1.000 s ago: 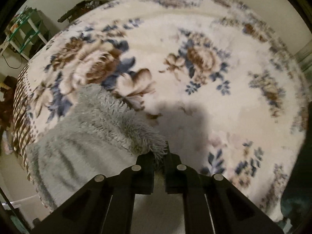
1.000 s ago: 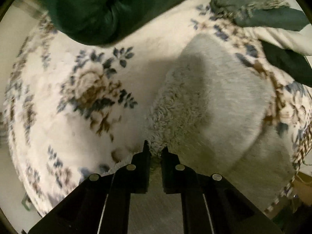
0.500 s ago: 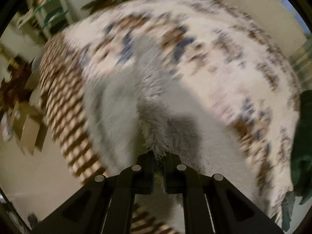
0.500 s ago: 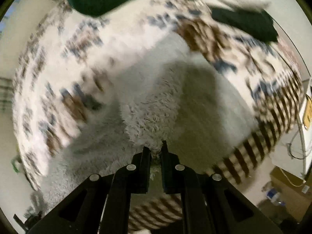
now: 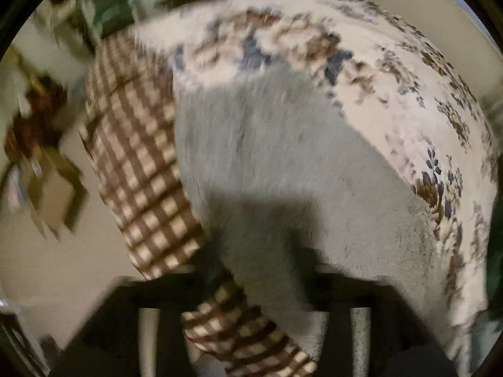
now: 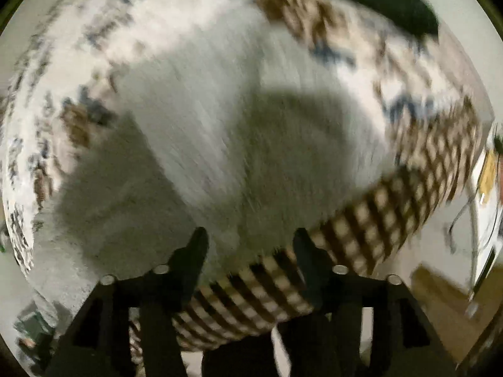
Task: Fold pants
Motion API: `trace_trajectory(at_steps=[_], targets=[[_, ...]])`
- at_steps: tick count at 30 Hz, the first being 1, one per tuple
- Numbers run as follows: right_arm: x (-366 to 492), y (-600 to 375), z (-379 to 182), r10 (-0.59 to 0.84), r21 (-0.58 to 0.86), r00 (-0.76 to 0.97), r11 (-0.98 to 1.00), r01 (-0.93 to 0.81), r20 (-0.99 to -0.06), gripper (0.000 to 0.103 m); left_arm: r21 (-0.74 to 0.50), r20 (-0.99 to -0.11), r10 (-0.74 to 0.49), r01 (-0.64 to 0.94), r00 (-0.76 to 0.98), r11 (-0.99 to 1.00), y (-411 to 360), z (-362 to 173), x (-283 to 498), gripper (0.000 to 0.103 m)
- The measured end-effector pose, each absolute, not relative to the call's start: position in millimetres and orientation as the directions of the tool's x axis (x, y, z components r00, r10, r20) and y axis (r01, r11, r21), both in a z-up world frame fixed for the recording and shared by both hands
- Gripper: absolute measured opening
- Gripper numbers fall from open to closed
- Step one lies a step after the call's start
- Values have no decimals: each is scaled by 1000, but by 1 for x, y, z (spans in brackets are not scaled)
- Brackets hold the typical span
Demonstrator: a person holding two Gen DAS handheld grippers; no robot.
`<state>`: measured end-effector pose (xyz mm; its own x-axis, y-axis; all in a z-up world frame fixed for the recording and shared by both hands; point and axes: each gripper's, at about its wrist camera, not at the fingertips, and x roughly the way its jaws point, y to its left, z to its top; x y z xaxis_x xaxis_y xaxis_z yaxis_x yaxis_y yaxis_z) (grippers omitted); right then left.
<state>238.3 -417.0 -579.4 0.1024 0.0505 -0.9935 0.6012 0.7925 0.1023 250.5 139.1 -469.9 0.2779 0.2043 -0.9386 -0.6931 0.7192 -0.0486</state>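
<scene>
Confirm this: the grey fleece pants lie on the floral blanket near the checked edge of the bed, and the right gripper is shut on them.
Not quite. In the right wrist view the right gripper is open, its fingers spread wide over the grey fleece pants. The pants do lie on the floral blanket near the checked edge.

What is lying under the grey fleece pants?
Under the grey fleece pants lies the floral blanket, above a checked bedcover. The blanket beneath the pants is covered.

Bed [image 5: 408,72] with floral blanket [image 6: 56,62], checkered edge.
Grey fleece pants [image 5: 267,157] lie flat on it; dark garment [image 6: 393,3] at far side.
</scene>
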Motion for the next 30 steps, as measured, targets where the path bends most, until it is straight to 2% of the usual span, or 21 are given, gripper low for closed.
trace_trajectory(at_steps=[1,2,3,8,9,10,11,12,16,19,21,22,24,25,27,30], targets=[[248,-417,-575,33,100,128,818,566,-991,79,-20,-924,248,-683,291,730,137,-464,253,88],[264,-416,-571,19,96,148,841,533,-989,90,6,-911,283,-676,300,737,134,-458,255,88],[280,-416,-573,4,85,160,862,499,-987,96,27,-901,306,-665,307,747,133,-456,254,88],[350,-405,-603,-85,-46,89,926,374,-992,96,41,-916,265,-585,302,810,110,-468,270,88],[356,-402,-611,-115,-97,33,935,340,-993,87,45,-919,258,-570,298,820,101,-472,273,88],[357,-398,-612,-129,-116,14,934,337,-992,70,57,-921,255,-545,294,836,89,-474,276,88],[353,-399,-612,-144,-135,-1,926,353,-990,20,63,-922,253,-530,293,846,81,-475,278,88],[343,-412,-604,-144,-130,7,911,392,-990,12,68,-923,249,-512,294,856,73,-476,279,88],[275,-493,-569,-124,-68,47,782,620,-991,12,68,-930,226,-468,290,881,50,-482,278,88],[224,-547,-585,-8,-21,-21,663,748,-1000,12,60,-942,203,-458,268,887,41,-491,276,88],[189,-580,-598,87,8,-54,588,809,-995,20,50,-950,181,-450,253,892,35,-497,274,88],[180,-587,-597,78,-9,-66,574,819,-995,23,52,-953,177,-443,246,895,30,-499,274,88],[158,-607,-589,82,15,-33,522,853,-996,50,48,-955,168,-432,244,901,25,-500,274,88],[151,-610,-584,90,53,11,485,873,-996,52,47,-955,166,-430,244,901,25,-500,274,88],[136,-624,-572,115,175,140,398,900,-983,53,55,-954,173,-424,244,904,22,-500,273,88],[133,-624,-569,158,284,243,344,895,-957,53,74,-955,186,-422,231,904,23,-500,272,88]])
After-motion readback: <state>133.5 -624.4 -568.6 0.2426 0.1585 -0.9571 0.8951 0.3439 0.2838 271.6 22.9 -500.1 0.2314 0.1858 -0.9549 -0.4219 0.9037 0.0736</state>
